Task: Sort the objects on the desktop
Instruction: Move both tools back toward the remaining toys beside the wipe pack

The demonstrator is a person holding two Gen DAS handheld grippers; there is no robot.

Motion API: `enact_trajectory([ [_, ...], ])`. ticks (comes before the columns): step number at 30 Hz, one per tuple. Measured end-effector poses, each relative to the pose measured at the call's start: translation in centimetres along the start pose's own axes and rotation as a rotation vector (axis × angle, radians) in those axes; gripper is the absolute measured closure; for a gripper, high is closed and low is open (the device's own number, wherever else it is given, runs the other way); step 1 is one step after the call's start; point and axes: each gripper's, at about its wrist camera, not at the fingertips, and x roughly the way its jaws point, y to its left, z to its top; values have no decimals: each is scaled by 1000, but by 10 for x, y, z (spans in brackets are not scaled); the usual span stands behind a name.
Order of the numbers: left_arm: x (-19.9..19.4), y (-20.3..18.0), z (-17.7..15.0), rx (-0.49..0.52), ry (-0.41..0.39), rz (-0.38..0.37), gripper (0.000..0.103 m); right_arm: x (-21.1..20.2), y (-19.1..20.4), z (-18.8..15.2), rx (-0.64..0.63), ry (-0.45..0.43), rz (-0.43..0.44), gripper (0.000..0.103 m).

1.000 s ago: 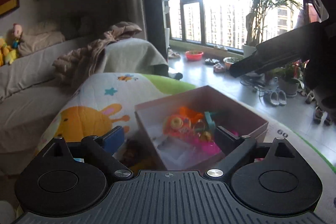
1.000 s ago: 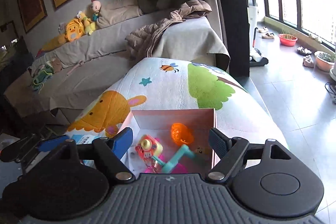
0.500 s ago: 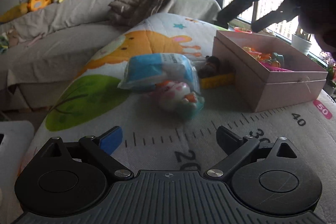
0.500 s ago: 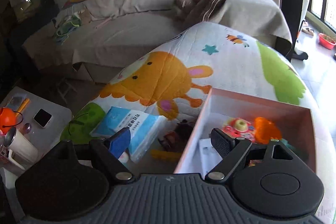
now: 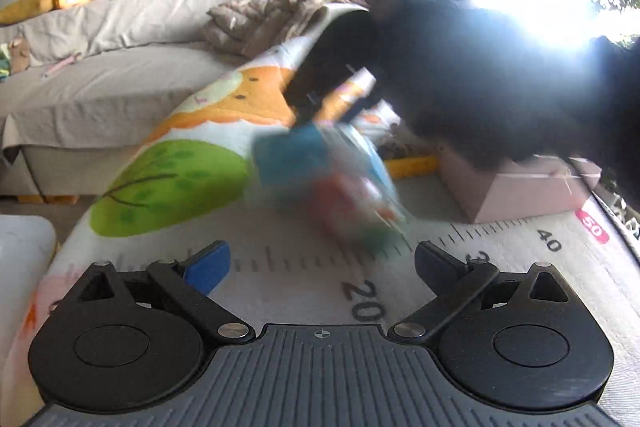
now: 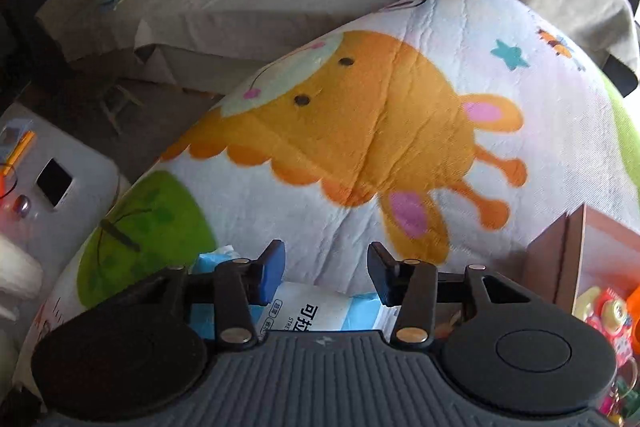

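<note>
My right gripper (image 6: pixel 326 277) hangs over the blue tissue pack (image 6: pixel 320 311) on the cartoon mat (image 6: pixel 360 131); its jaws have just been narrowing, whether they pinch it I cannot tell. My left gripper (image 5: pixel 320 263), spread wide and empty, faces the pack from nearby.

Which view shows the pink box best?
The left wrist view: the pink box shows its outer side wall and near corner, though a dark arm covers its top. The right wrist view catches only one corner at the frame's right edge, with toys inside.
</note>
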Motion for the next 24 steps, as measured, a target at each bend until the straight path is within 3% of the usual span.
enact_trajectory([
  [3, -7, 1, -1, 4, -5, -26, 1, -22, 14, -31, -63, 122, 131, 56],
  [5, -10, -4, -2, 20, -14, -46, 0, -52, 17, -39, -105, 87, 166, 56],
  [6, -11, -6, -3, 28, -18, -53, 0, -65, 14, -35, -114, 39, 125, 56],
  [8, -10, -11, -3, 41, -22, -57, 0, -73, 4, -20, -115, -35, -57, 56],
  [10, -9, -14, -3, 44, -17, -52, 0, -60, -8, -3, -109, -40, -190, 56],
  [11, -10, -13, -3, 43, -15, -49, 0, -48, -14, 5, -107, -28, -250, 61],
  [12, -11, -13, -3, 41, -15, -46, 0, -36, -19, 11, -103, -15, -316, 74],
  [14, -15, -10, -4, 29, -19, -37, 0, -11, -28, 20, -107, 30, -406, 85],
  [18, -23, 2, -3, -4, -24, -18, 0, 8, -35, 20, -124, 91, -466, 87],
  [24, -30, 12, 1, -58, -11, 44, 0, -17, -10, -13, -170, 164, -328, 87],
])
